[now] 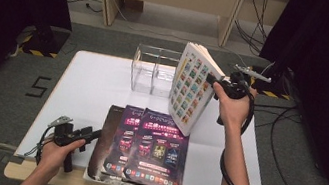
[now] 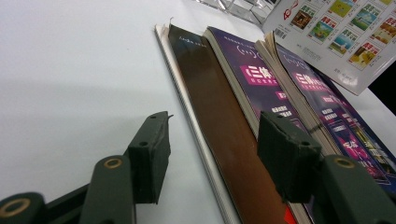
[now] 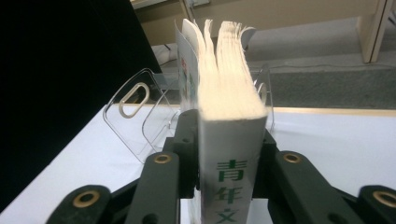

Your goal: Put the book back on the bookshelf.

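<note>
Counting four books, one raised.

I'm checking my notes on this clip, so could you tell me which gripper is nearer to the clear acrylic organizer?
Right. The right gripper holds the white book upright just beside the clear organizer; the left gripper sits open at the table's near edge, by the stacked books.

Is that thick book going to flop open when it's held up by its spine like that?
Probably a bit. The right gripper pinches the thick book at its spine, and the free page edges already fan apart in the right gripper view. The soft cover likely bends too. It looks fairly heavy, so it may sag or slip if tilted.
</note>
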### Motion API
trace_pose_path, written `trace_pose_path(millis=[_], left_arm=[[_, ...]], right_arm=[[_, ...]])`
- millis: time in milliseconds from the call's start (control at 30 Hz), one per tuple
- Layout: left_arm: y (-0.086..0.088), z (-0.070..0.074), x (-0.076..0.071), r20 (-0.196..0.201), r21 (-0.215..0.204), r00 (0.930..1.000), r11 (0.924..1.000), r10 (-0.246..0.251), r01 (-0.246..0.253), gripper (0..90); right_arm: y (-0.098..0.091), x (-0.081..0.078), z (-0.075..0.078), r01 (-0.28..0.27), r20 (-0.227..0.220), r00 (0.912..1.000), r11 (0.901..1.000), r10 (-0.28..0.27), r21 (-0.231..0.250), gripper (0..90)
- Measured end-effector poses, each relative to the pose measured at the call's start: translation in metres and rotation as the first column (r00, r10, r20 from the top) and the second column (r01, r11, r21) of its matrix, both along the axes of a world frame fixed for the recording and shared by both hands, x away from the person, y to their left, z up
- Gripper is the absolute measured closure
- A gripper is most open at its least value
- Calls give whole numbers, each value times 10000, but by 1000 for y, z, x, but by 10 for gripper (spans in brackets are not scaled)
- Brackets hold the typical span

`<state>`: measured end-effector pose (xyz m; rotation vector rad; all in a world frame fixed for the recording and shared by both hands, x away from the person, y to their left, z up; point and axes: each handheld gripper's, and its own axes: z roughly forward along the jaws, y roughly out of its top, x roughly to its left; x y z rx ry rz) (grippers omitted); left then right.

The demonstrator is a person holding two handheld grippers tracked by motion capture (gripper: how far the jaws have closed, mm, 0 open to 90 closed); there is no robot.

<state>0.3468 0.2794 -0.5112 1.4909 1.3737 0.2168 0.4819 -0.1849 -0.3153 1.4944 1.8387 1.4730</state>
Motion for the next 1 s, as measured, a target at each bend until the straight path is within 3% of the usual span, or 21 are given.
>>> trace_pose_path(millis=[267,500,800,1000], left_arm=[[0,0,0,-5,1,10000,10000,-3,3,434],[2,0,-1,-5,-75,10000,9999,85,-85,434],[5,0,0,0,-83,9999,9999,116,-116,435],[4,0,0,-52,-135,9999,9998,147,-148,435]], right_arm=[[3,-3,1,86,92,9999,9998,-85,-166,736],[15,-4,13,384,620,9975,9979,-352,-521,739],[22,4,28,970,1228,9881,9947,-922,-335,741],[28,13,30,984,1299,9870,9948,-943,-251,741]])
